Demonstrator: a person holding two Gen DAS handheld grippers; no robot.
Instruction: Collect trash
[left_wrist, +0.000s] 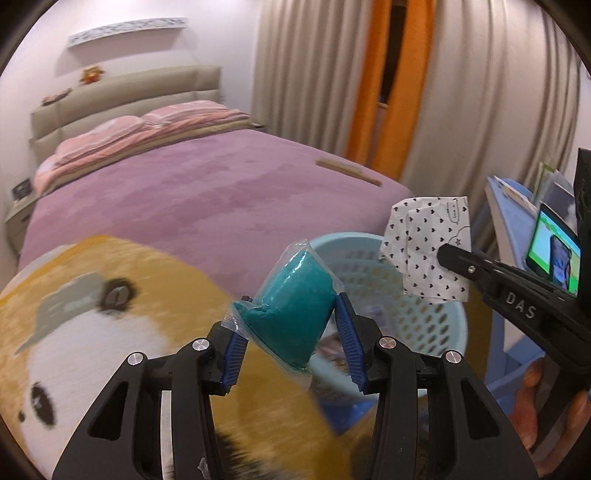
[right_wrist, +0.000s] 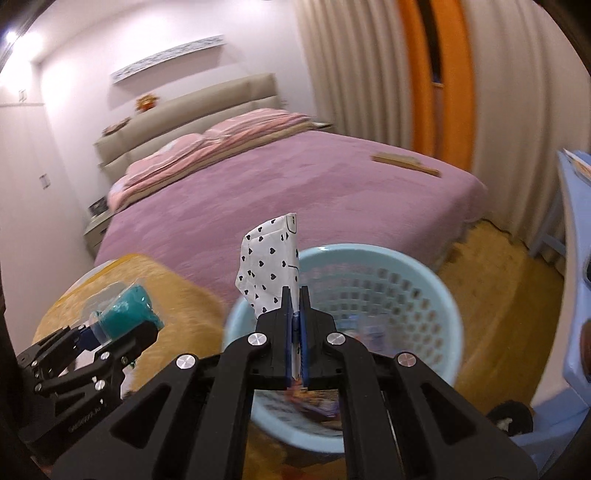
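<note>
My left gripper (left_wrist: 291, 306) is shut on a clear packet of teal putty (left_wrist: 291, 299), held above a yellow plush toy (left_wrist: 122, 332). The same packet of teal putty (right_wrist: 127, 312) and the left gripper (right_wrist: 122, 325) appear at lower left in the right wrist view. My right gripper (right_wrist: 294, 291) is shut on a white wrapper with black hearts (right_wrist: 267, 266), which sticks up between the pads. In the left wrist view that heart wrapper (left_wrist: 421, 243) hangs over the light blue perforated basket (left_wrist: 439, 321). The basket (right_wrist: 439, 295) holds some colourful wrappers.
A bed with a purple cover (left_wrist: 207, 195) fills the background, with a wooden stick (left_wrist: 347, 171) near its edge. Beige and orange curtains (left_wrist: 402, 81) hang behind. A blue rack (left_wrist: 506, 206) with books stands to the right. A hand (left_wrist: 546, 398) holds the right gripper.
</note>
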